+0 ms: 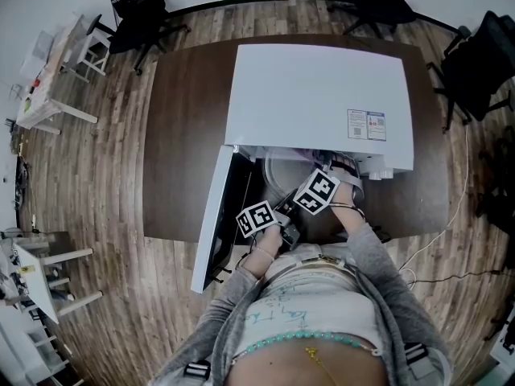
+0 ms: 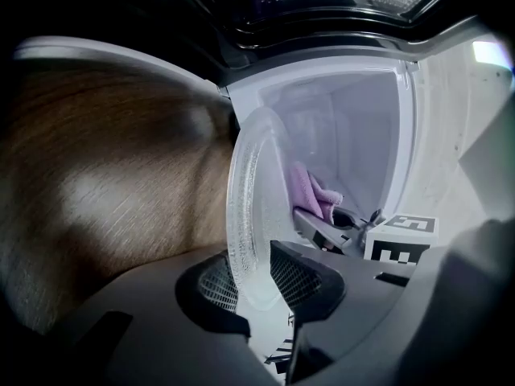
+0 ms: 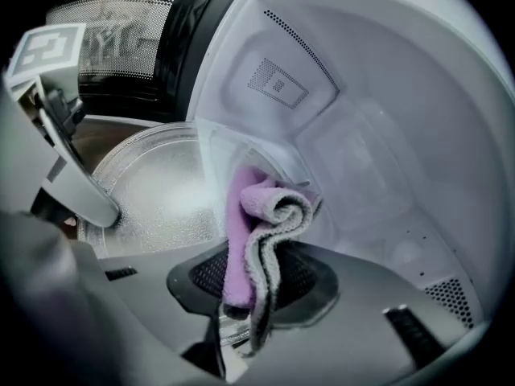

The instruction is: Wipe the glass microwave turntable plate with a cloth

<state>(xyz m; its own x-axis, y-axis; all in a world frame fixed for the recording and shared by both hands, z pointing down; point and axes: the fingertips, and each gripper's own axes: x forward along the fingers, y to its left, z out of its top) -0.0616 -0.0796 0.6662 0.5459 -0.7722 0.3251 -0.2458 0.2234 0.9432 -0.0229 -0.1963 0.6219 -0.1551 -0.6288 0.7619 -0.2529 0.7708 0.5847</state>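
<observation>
The glass turntable plate [image 2: 245, 199] stands on edge in front of the open microwave cavity. My left gripper [image 2: 259, 286] is shut on its lower rim, one pad on each face. In the right gripper view the plate [image 3: 153, 199] shows as a ribbed clear disc at the left, with a finger [image 3: 80, 185] of the left gripper on its rim. My right gripper [image 3: 253, 284] is shut on a folded purple cloth [image 3: 261, 215], whose top lies against the plate's edge. From the left gripper view, the cloth [image 2: 310, 191] shows behind the plate. Both marker cubes [image 1: 257, 218] [image 1: 316, 191] sit at the microwave's opening.
The white microwave [image 1: 322, 95] stands on a dark brown table [image 1: 181, 135], its door [image 1: 216, 219] swung open to the left past the table's front edge. The white cavity walls [image 3: 370, 135] close in around the right gripper. Office chairs [image 1: 137, 10] and side tables stand on the wooden floor around.
</observation>
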